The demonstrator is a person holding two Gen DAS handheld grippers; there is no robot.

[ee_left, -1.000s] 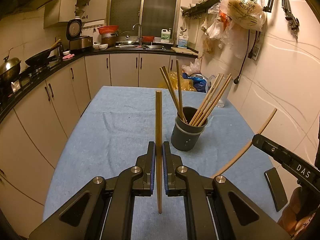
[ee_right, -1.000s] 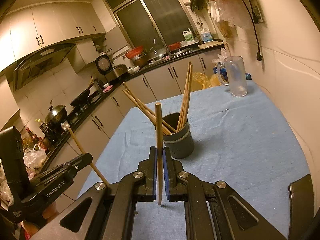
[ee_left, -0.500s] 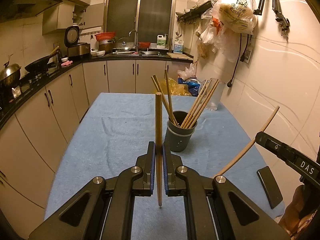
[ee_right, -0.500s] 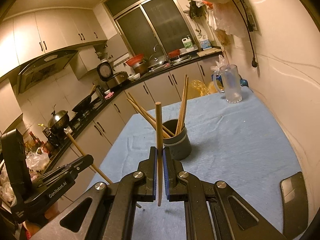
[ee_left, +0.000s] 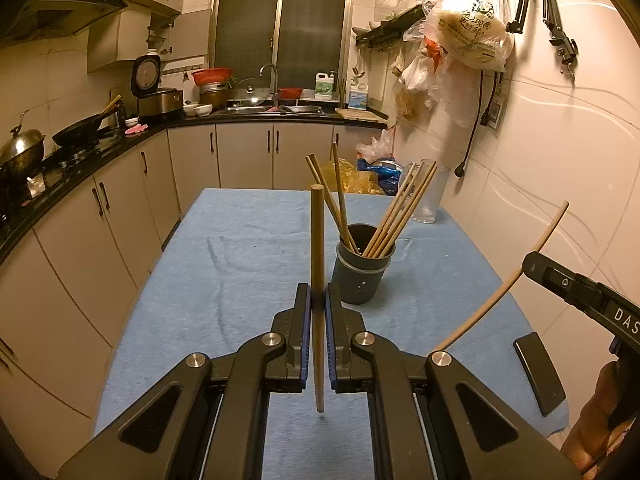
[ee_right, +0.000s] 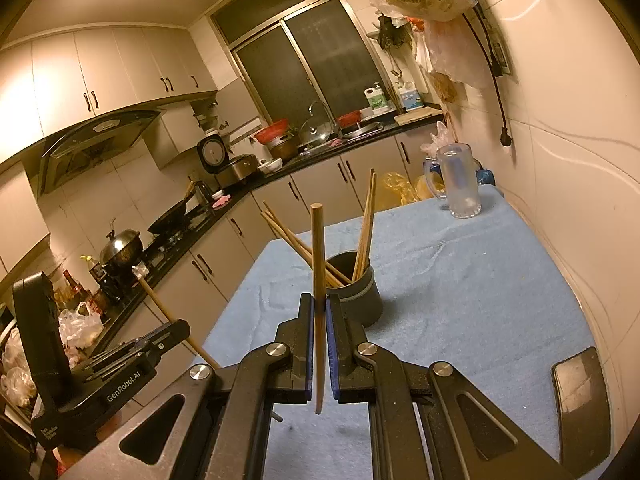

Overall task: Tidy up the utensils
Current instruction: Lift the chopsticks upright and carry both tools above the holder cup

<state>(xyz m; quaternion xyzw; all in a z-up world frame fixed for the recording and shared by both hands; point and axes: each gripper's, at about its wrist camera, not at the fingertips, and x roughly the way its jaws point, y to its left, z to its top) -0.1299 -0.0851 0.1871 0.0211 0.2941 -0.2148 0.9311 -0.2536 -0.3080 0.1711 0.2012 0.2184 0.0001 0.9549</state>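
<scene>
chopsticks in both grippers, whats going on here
A person is sorting chopsticks with two handheld grippers. The left gripper is shut on one chopstick, held upright, and the right gripper is shut on another chopstick the same way. Both are above the blue tablecloth, short of the dark holder cup, which already has several chopsticks leaning in it. Neither held chopstick is in the cup yet.

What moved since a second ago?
Both grippers drew back from the dark cup: it looks smaller and farther off now. The left gripper and right gripper each still clamp one upright chopstick. Nothing was let go; the cup's chopsticks stayed put.
</scene>
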